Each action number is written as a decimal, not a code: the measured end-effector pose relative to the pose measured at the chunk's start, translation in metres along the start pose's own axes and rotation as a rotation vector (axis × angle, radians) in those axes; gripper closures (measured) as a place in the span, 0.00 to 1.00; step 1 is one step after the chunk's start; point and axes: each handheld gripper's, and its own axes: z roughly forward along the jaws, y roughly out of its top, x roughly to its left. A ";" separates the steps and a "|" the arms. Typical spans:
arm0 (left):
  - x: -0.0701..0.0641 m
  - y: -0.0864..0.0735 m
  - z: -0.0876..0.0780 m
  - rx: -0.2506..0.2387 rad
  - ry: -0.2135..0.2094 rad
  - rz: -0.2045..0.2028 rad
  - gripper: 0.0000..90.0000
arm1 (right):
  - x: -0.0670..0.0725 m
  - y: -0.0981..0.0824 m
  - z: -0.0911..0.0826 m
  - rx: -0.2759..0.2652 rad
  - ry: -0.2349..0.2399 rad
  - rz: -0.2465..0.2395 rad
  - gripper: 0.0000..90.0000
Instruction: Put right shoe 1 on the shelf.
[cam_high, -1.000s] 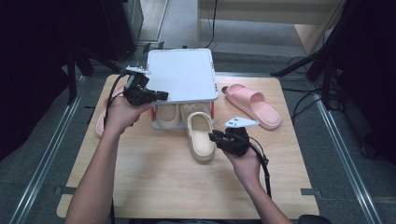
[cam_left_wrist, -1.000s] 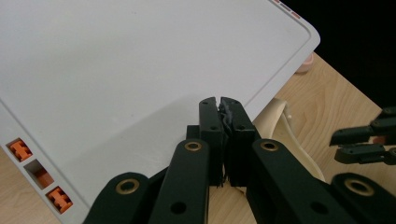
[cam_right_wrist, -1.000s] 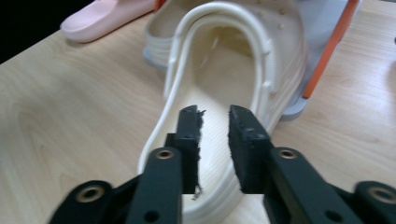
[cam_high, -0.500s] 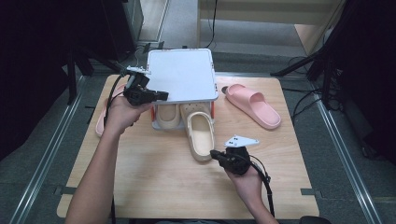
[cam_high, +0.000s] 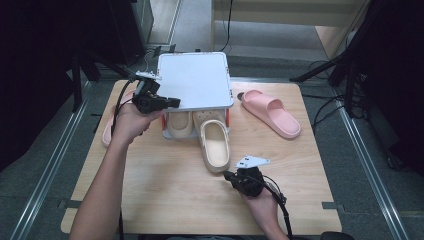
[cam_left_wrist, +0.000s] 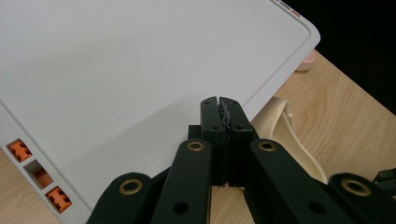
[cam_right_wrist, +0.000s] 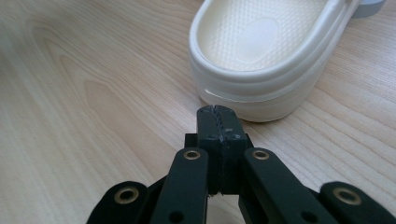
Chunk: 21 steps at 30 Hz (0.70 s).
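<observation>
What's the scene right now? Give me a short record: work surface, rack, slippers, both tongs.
surface: wooden table
rack: white shoe rack, flat top, at the far middle
cream slippers: one under the rack top; other cream slipper half out, heel toward the person
pink slippers: one right of the rack, another pink slipper at the left edge
left tongs: shut, empty, over the rack's top
right tongs: shut, empty, just short of the cream heel

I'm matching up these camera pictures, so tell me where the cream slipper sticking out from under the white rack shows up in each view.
High view: the cream foam slipper lies at table centre, toe under the white plastic rack.
Left gripper view: its strap and side show right of the shut jaws, below the rack's edge.
Right gripper view: its heel sits at the top, just past the shut jaws.
Shared landmark: the wooden table.
</observation>
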 end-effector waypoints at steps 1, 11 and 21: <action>0.000 0.000 0.000 0.000 0.000 0.000 0.99 | 0.000 0.000 0.002 0.005 -0.002 -0.001 1.00; -0.001 -0.001 0.000 -0.007 0.010 0.003 0.99 | -0.003 0.020 0.013 0.005 -0.002 -0.039 1.00; -0.002 -0.002 0.000 -0.011 0.014 0.002 0.99 | -0.016 0.049 0.030 0.006 0.019 -0.019 1.00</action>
